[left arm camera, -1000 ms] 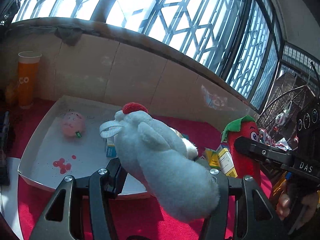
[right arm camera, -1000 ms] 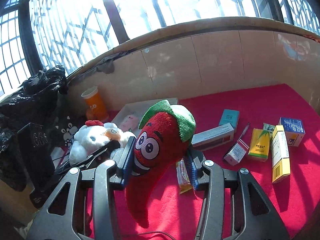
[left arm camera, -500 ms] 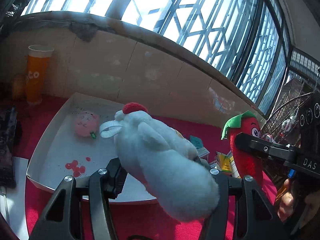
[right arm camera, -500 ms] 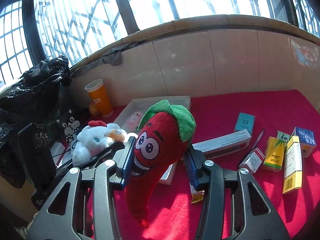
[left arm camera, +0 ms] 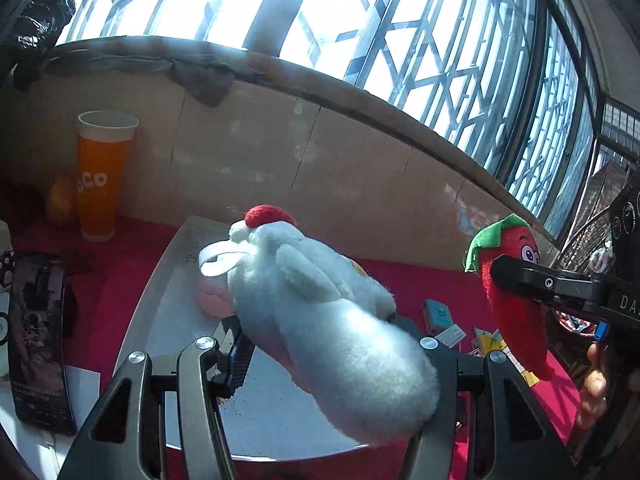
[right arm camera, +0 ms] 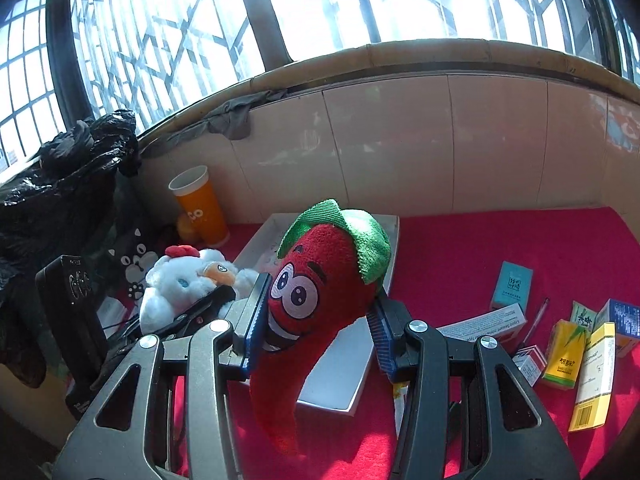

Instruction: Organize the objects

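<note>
Left wrist view: the left hand-held gripper (left arm camera: pixel 320 344) is clamped on a white plush chicken (left arm camera: pixel 320 320), its pads pressing the soft body from both sides. The toy's red comb points away from the camera and its rounded rear bulges toward the lens. It hangs in the air over a white tray (left arm camera: pixel 160 296) that lies on the red counter (left arm camera: pixel 120 248). A pink plush ball (left arm camera: pixel 212 300) lies in the tray, mostly hidden behind the chicken. An orange cup (left arm camera: pixel 102 176) stands at the far left by the tiled wall, and a dark phone (left arm camera: pixel 38 336) lies at the left edge. To the right, the right hand-held gripper (left arm camera: pixel 520 280) holds a red chili plush (left arm camera: pixel 512 292) above the counter, with small boxes (left arm camera: pixel 440 316) scattered below it.

Right wrist view: the right hand-held gripper (right arm camera: pixel 320 320) grips the red chili plush (right arm camera: pixel 316 300) at its face, blue pads tight against both sides. The green cap is up and the tapered tail hangs down. The toy is held over the near corner of the white tray (right arm camera: pixel 344 364). To the left, the white plush chicken (right arm camera: pixel 180 288) sits in the left hand-held gripper (right arm camera: pixel 208 300). The orange cup (right arm camera: pixel 200 208) stands behind it, beside a black plastic bag (right arm camera: pixel 68 176). On the right of the red counter (right arm camera: pixel 480 248) lie a teal box (right arm camera: pixel 512 286), a long white box (right arm camera: pixel 484 322), a pen (right arm camera: pixel 536 320) and yellow boxes (right arm camera: pixel 592 376).
</note>
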Demonstrator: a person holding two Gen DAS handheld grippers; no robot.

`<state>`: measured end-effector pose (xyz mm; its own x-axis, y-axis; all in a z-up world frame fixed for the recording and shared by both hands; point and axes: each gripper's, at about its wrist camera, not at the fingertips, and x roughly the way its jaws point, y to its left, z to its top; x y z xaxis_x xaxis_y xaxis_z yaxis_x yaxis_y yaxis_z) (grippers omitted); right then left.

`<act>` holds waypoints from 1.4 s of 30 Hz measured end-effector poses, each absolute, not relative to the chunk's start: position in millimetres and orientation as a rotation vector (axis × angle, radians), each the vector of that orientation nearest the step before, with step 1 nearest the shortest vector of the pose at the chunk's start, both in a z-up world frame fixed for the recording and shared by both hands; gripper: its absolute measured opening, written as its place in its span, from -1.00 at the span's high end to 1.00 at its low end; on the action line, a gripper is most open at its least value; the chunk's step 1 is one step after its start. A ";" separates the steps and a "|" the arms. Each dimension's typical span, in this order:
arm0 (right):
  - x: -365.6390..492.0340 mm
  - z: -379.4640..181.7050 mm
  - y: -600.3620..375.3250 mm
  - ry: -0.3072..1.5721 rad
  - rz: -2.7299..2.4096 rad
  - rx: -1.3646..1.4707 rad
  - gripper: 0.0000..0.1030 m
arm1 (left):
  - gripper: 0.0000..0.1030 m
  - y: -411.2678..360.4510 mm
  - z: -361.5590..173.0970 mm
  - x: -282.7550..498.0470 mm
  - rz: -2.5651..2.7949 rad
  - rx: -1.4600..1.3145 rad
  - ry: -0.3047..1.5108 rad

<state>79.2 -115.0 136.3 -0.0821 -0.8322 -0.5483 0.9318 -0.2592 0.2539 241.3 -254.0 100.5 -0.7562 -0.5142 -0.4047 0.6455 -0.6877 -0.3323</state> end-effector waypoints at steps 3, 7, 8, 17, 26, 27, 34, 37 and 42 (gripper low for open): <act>76.3 132.8 -132.9 0.201 -1.702 0.714 0.12 | -0.08 -265.2 98.9 234.0 -2.368 0.402 0.569; 67.6 126.6 -157.4 0.219 -1.722 0.732 0.12 | -0.08 -278.1 91.0 228.0 -2.347 0.426 0.548; 64.9 125.0 -163.0 0.225 -1.725 0.738 0.12 | -0.08 -280.5 88.1 227.9 -2.345 0.427 0.552; 47.1 101.2 -215.1 0.308 -1.755 0.790 0.12 | -0.09 -300.7 57.9 228.0 -2.349 0.432 0.656; 35.3 68.0 -264.1 0.350 -1.777 0.864 0.10 | -0.12 -306.6 46.5 232.9 -2.355 0.424 0.722; 35.0 65.2 -268.0 0.353 -1.781 0.866 0.08 | -0.13 -306.4 46.8 233.7 -2.355 0.421 0.722; 37.1 51.2 -273.9 0.370 -1.788 0.871 -0.59 | -0.69 -305.8 48.4 237.3 -2.346 0.403 0.720; 38.3 52.2 -270.6 0.362 -1.794 0.862 -0.66 | -1.00 -303.3 52.9 242.6 -2.343 0.342 0.692; 38.5 59.0 -258.2 0.316 -1.808 0.865 -0.99 | -1.00 -303.8 57.9 251.1 -2.340 0.264 0.689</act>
<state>38.5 -258.2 59.0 -0.1804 -0.7032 -0.6877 0.8948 -0.4077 0.1822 251.1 -303.8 57.9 -0.7518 -0.5523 -0.3602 0.6594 -0.6323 -0.4067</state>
